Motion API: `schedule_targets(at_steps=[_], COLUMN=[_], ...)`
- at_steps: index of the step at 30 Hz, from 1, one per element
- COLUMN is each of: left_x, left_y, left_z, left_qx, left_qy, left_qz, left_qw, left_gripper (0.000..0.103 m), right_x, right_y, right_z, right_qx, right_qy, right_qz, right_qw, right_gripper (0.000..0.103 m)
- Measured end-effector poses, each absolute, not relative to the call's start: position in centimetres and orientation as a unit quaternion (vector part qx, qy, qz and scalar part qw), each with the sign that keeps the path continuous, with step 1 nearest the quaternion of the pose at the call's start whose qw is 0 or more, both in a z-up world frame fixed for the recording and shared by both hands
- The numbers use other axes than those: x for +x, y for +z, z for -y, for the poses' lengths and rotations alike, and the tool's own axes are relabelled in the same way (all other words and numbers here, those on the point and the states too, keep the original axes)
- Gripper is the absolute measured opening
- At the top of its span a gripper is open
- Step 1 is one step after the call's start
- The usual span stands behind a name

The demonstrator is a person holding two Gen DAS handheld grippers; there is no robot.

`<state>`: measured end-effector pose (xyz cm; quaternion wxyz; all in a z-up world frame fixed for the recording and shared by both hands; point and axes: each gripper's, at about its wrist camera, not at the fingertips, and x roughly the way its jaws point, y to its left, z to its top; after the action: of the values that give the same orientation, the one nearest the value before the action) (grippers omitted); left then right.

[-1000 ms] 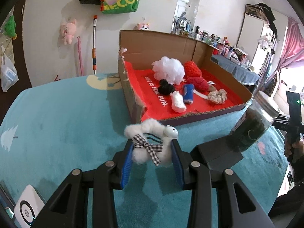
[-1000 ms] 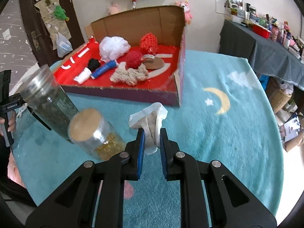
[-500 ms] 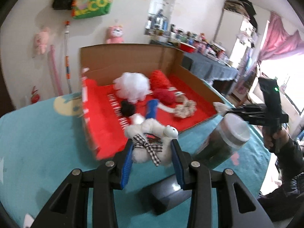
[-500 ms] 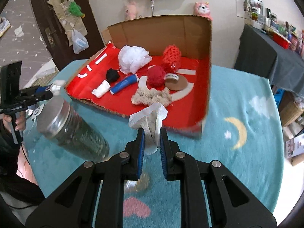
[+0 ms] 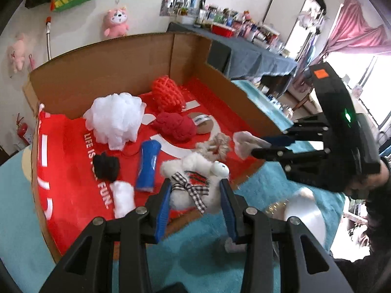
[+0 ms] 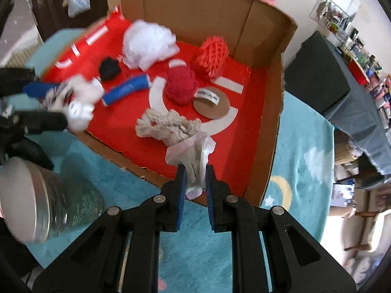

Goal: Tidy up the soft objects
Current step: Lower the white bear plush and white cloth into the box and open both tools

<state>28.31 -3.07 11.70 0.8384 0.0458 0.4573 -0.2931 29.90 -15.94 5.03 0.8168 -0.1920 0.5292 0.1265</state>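
Left gripper (image 5: 195, 196) clamps a fluffy white plush toy with a checked bow (image 5: 195, 183), hanging over the near edge of the red-lined cardboard box (image 5: 117, 58). Right gripper (image 6: 194, 183) pinches a crumpled white fabric pouch (image 6: 193, 153) tight, above the box's near wall. Only the right wrist view shows the ribbed glass jar with a pale lid (image 6: 48, 210) at eight o'clock on the shaggy teal rug (image 6: 300, 161). Only the left view shows the cluttered shelf at one o'clock. Inside the box: a frothy white mesh pouf (image 5: 114, 122), a knobbly red crochet ball (image 5: 176, 125), a smooth blue tube (image 5: 147, 166).
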Motion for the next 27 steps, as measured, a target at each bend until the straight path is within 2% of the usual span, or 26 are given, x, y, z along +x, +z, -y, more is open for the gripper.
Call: schedule_targets(at_steps=[27], left_x=[34.1], left_y=[7.2], left_z=[5.0], left_qx=[0.070], left_qy=[-0.261], left_qz=[-0.529], left_qw=[0.805], left_gripper=[0.041], right_x=[33.3], right_y=[1.7], right_z=[14.6], right_qx=[-0.284], right_qy=[0.099], right_qz=[-0.589], right_qw=[0.750], right_gripper=[0.015])
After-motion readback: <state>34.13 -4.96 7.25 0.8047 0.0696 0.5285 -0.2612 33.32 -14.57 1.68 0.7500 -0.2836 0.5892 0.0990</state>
